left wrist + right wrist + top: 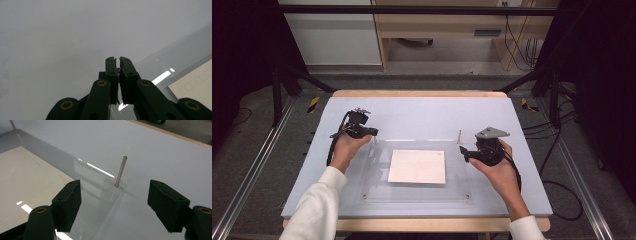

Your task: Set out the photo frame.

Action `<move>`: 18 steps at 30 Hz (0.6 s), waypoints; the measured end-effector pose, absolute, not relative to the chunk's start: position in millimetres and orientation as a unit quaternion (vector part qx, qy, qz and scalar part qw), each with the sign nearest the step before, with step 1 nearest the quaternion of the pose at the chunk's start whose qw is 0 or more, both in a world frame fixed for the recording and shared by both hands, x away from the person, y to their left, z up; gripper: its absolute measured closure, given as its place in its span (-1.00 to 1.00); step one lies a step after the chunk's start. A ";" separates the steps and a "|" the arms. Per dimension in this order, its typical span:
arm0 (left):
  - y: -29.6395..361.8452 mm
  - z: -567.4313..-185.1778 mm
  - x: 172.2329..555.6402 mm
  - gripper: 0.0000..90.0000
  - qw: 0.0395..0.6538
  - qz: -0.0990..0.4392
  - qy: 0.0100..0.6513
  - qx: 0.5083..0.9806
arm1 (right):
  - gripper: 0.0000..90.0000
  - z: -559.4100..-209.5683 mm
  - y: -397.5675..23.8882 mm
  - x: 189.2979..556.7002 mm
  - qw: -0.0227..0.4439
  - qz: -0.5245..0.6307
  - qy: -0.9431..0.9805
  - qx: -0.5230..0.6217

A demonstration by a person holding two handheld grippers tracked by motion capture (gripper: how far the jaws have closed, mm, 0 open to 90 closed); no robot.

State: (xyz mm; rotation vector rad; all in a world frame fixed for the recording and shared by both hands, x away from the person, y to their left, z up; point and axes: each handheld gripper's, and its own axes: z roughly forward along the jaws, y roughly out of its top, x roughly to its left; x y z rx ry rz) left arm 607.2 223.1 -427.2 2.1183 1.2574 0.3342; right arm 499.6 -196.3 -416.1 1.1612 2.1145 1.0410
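Metal pin thin, upright at clear plate corner; right gripper spread, left gripper pressed together.

Both grippers are black all over, left gripper and right gripper, with little brass-coloured rivets. Just ahead of the right one: a shiny silver metal pin in a see-through acrylic plate. Cream sheet between them, pale blue-grey mat, white sleeve.

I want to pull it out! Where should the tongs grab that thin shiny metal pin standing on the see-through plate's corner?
Grab the thin metal pin on its bare upper shaft, straight ahead of the open right tongs. It stands upright and slim.
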 end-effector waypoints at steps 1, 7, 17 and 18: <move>223.3 -427.3 607.4 0.89 0.322 0.127 0.480 0.806 | -0.53 -416.1 -196.7 493.1 0.258 0.386 0.778 0.423; 222.7 -427.3 607.3 0.89 0.322 0.126 0.484 0.804 | -0.68 -417.9 -204.5 457.2 0.254 0.406 0.777 0.410; 221.3 -426.7 609.1 0.89 0.317 0.125 0.496 0.799 | -0.59 -434.4 -209.7 409.7 0.257 0.389 0.799 0.380; 221.2 -426.6 610.1 0.89 0.317 0.122 0.497 0.798 | -0.57 -435.8 -210.6 405.8 0.254 0.386 0.802 0.379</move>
